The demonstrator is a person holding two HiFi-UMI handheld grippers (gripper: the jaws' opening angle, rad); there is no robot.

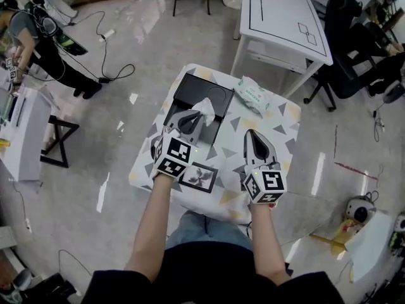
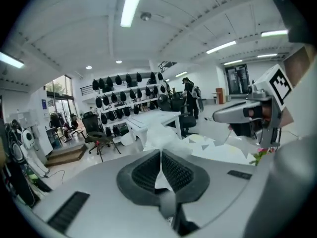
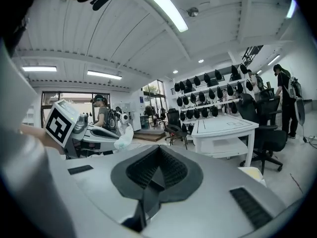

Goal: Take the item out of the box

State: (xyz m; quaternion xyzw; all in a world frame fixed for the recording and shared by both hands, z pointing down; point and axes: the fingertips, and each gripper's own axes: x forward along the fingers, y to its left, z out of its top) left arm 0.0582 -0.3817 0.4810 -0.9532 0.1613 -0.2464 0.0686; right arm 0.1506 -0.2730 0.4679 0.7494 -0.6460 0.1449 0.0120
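A black box (image 1: 204,94) lies open on the small patterned table (image 1: 285,132). Above its near edge my left gripper (image 1: 200,115) is shut on a white crumpled tissue-like item (image 1: 205,107), held clear of the box. In the left gripper view the white item (image 2: 159,133) is pinched between the closed pads and sticks out past the left gripper (image 2: 161,155). My right gripper (image 1: 253,135) hovers over the table to the right, shut and empty. In the right gripper view the right gripper (image 3: 158,152) has its pads together, and the white item (image 3: 124,137) hangs at the left.
A pack of wet wipes (image 1: 252,94) lies at the table's far right, beside the box. A dark flower-print card (image 1: 197,177) sits near the front edge. A white table (image 1: 285,24) and office chairs (image 1: 345,49) stand beyond.
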